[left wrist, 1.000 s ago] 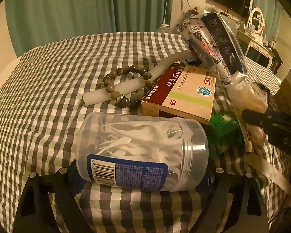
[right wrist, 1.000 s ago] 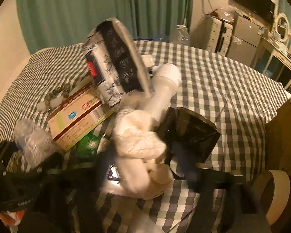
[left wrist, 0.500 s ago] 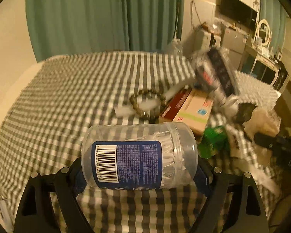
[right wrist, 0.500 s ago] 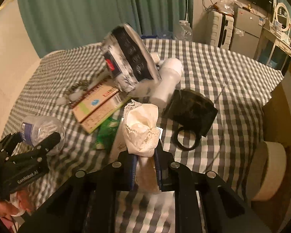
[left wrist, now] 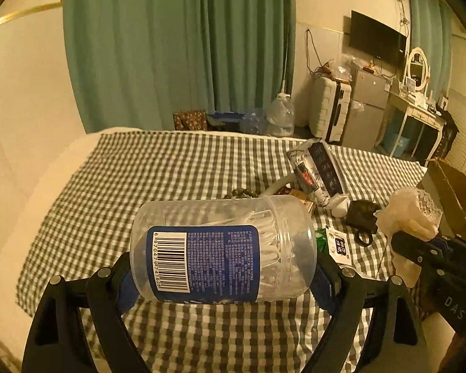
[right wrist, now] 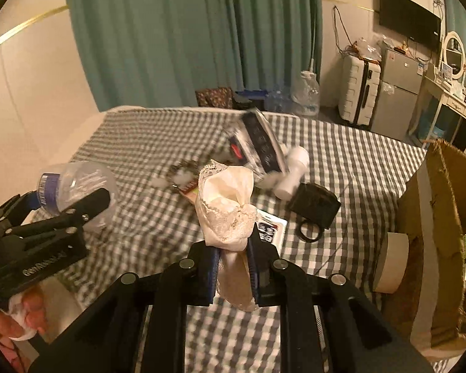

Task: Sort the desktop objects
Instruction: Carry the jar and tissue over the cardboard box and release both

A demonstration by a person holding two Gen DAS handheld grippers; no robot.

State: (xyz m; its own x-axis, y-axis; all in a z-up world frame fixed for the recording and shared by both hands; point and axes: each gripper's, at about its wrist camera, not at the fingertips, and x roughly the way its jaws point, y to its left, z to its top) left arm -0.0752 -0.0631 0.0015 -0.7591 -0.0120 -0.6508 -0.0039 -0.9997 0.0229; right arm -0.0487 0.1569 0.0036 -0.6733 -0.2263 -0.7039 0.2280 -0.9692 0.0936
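My left gripper (left wrist: 222, 275) is shut on a clear plastic jar of floss picks (left wrist: 222, 245) with a blue barcode label, held sideways well above the checked tablecloth (left wrist: 158, 174). The jar also shows in the right wrist view (right wrist: 74, 186). My right gripper (right wrist: 233, 264) is shut on a white lace cloth bundle (right wrist: 228, 205), lifted above the table; the bundle shows in the left wrist view (left wrist: 410, 214) too. Left on the table are a black-and-white packet (right wrist: 258, 143), a white tube (right wrist: 290, 171), a black pouch (right wrist: 315, 206), beads and a medicine box.
An open cardboard box (right wrist: 441, 217) stands at the table's right edge, with a roll of tape (right wrist: 391, 261) beside it. A small printed card (right wrist: 271, 228) and a green packet (left wrist: 321, 242) lie mid-table. Green curtains, a suitcase and a fridge are behind the table.
Both grippers have risen and pulled back from the table. The left one lifted the jar off the cloth; the right one closed on the lace bundle and raised it.
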